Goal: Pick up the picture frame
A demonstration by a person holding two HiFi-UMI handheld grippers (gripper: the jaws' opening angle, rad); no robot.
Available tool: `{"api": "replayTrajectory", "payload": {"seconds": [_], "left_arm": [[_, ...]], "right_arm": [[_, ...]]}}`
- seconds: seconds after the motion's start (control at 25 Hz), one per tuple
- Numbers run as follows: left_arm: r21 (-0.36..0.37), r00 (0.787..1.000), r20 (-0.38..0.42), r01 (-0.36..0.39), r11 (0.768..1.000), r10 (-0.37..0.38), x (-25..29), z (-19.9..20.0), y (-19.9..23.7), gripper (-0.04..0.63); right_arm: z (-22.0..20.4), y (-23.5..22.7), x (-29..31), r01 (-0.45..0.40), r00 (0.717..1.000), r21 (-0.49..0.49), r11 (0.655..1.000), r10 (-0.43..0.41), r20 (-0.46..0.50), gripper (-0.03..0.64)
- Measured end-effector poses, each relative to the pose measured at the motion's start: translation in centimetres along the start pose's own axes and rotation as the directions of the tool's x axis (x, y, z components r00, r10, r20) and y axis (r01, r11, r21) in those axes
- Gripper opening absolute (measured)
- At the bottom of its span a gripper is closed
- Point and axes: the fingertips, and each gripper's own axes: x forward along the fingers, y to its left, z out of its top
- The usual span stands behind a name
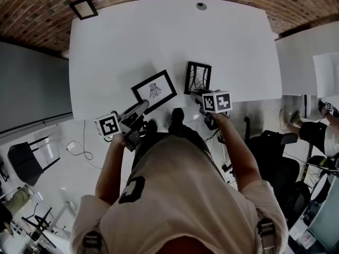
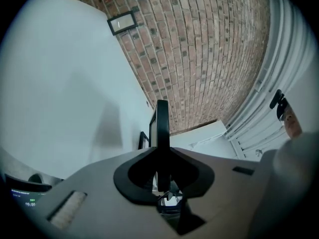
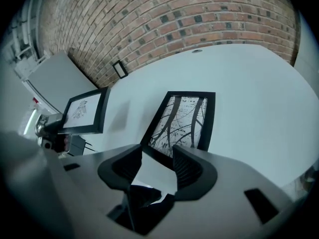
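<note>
My right claw [image 3: 157, 156] stood open, its jaws either side of the near edge of the black-rimmed picture frame with a branch print [image 3: 185, 119], pads not yet pressing. That frame rested on the white desk [image 3: 249, 83], close to the desk's front edge. My left claw [image 2: 160, 151] was clamped on the rim of the black-rimmed picture frame with a pale sketch [image 1: 154, 91], also by the desk's front edge. I judged the branch-print frame light and rigid, its glossy face slick and breakable, so the rim was the place to pinch.
</note>
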Motion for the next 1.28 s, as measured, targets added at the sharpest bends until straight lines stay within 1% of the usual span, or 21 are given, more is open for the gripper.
{"api": "replayTrajectory", "payload": {"seconds": [0.08,0.24,0.32,0.4,0.48,0.56,0.6,0.68,0.76,0.8,0.84,0.88,0.92,0.96,1.08,1.2,1.28], "left_arm": [[-0.002,1.0,-0.001,0.008,1.0,-0.008,0.1,0.1,0.1,0.06],[0.008,0.999,-0.01,0.042,0.999,-0.042,0.1,-0.1,-0.4,0.06],[0.006,0.999,-0.008,0.046,0.999,-0.046,-0.2,-0.1,-0.3,0.06],[0.004,0.999,-0.003,0.045,0.999,-0.045,-0.7,-0.1,0.0,0.06],[-0.013,0.999,-0.002,0.04,0.999,-0.04,-0.9,-0.2,0.3,0.06],[-0.033,1.0,-0.009,0.03,0.999,-0.03,-1.1,-0.6,0.6,0.06],[-0.024,0.999,-0.013,0.038,0.999,-0.039,-1.0,-0.7,0.5,0.06],[-0.003,0.998,-0.02,0.056,0.998,-0.056,-0.7,-0.7,0.2,0.06],[-0.003,0.998,-0.026,0.056,0.998,-0.056,-0.5,-0.9,0.0,0.06],[0.0,0.998,-0.029,0.055,0.999,-0.055,-0.5,-1.0,-0.1,0.06],[0.001,0.998,-0.033,0.05,0.999,-0.05,-0.5,-1.1,-0.1,0.06],[-0.002,0.998,-0.037,0.042,0.999,-0.042,-0.5,-1.3,0.0,0.06],[-0.002,0.999,-0.04,0.037,0.999,-0.037,-0.6,-1.4,0.0,0.06],[-0.002,0.999,-0.042,0.032,0.999,-0.032,-0.6,-1.5,0.1,0.06],[-0.026,0.999,-0.043,0.0,1.0,-0.001,-1.0,-1.9,0.4,0.06],[-0.001,0.999,-0.035,0.006,1.0,-0.006,-1.2,-1.9,0.1,0.06],[-0.001,1.0,-0.028,-0.01,1.0,0.01,-1.5,-2.0,0.3,0.06]], "right_arm": [[-0.9,0.4,-0.1,-0.018,1.0,0.015,1.0,0.018,-0.008,0.183],[-1.7,0.6,-0.7,-0.04,0.999,0.066,0.997,0.039,0.015,0.184],[-1.4,0.5,-1.7,-0.055,0.997,0.129,0.99,0.047,0.065,0.183],[-0.9,0.0,-3.2,-0.071,0.99,0.24,0.968,0.039,0.138,0.183],[-1.1,-1.3,-4.7,-0.069,0.981,0.378,0.923,-0.007,0.195,0.168],[-1.9,-2.9,-6.0,-0.053,0.971,0.504,0.862,-0.074,0.228,0.164],[-2.7,-3.6,-6.3,-0.053,0.967,0.563,0.825,-0.098,0.234,0.164],[-4.7,-4.5,-6.3,-0.087,0.966,0.676,0.732,-0.104,0.236,0.179],[-6.5,-4.9,-5.5,-0.15,0.965,0.765,0.626,-0.078,0.252,0.25],[-7.3,-5.2,-5.1,-0.179,0.961,0.797,0.577,-0.07,0.266,0.27],[-7.8,-5.5,-4.7,-0.204,0.957,0.82,0.535,-0.067,0.282,0.282],[-8.0,-5.7,-4.2,-0.227,0.952,0.833,0.504,-0.065,0.299,0.289],[-7.9,-5.9,-3.7,-0.247,0.947,0.84,0.484,-0.061,0.314,0.294],[-7.7,-6.0,-3.2,-0.266,0.943,0.84,0.473,-0.054,0.329,0.299],[-6.3,-5.8,-1.9,-0.309,0.932,0.832,0.46,-0.03,0.362,0.305],[-5.4,-6.0,-0.8,-0.332,0.924,0.83,0.449,-0.024,0.383,0.305],[-5.3,-6.3,-0.3,-0.337,0.922,0.834,0.436,-0.028,0.386,0.305]]}}
